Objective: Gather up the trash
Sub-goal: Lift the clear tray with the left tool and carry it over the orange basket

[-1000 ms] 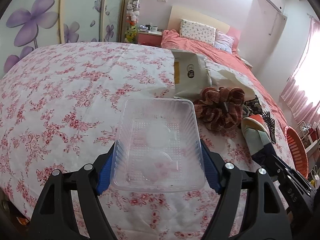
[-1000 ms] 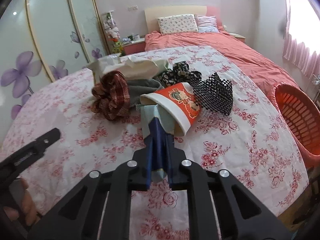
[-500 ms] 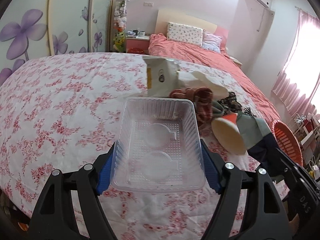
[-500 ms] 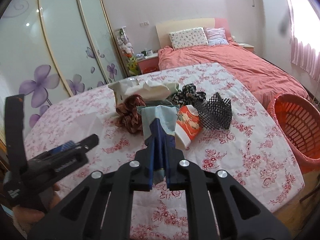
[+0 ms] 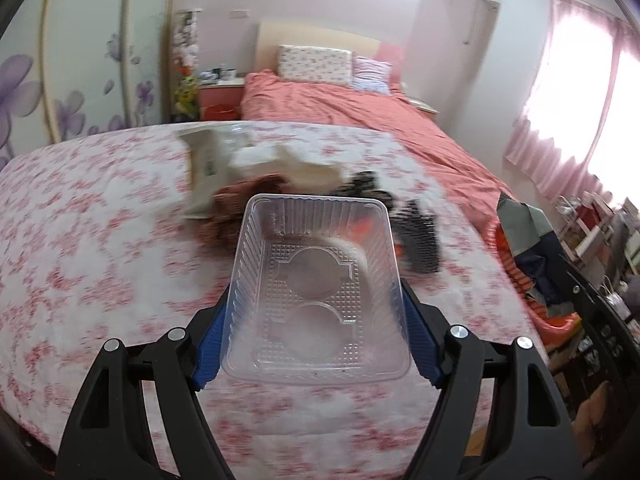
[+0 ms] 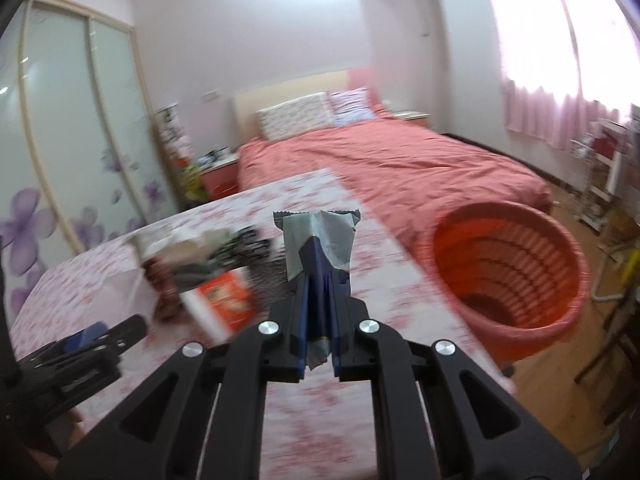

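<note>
The round orange plastic laundry-style basket point(image 6: 508, 276) sits on the floor at the right of the right-wrist frame, off the edge of the desk with the pink floral cloth point(image 6: 280, 412), and I judge it to be where the trash goes. Everything is blurred, so my biggest risk is overshooting its rim. My left tool point(image 5: 316, 320) is clamped across the sides of the clear ribbed plastic food tray point(image 5: 316, 284), low centre of its frame; the thin walls could flex and pop free. My right tool point(image 6: 318, 336) is pinched together on the crumpled blue and grey-green snack wrapper point(image 6: 318, 248), frame centre; slick foil may slide out. The leftover litter pile point(image 5: 280, 184) remains on the desk.
</note>
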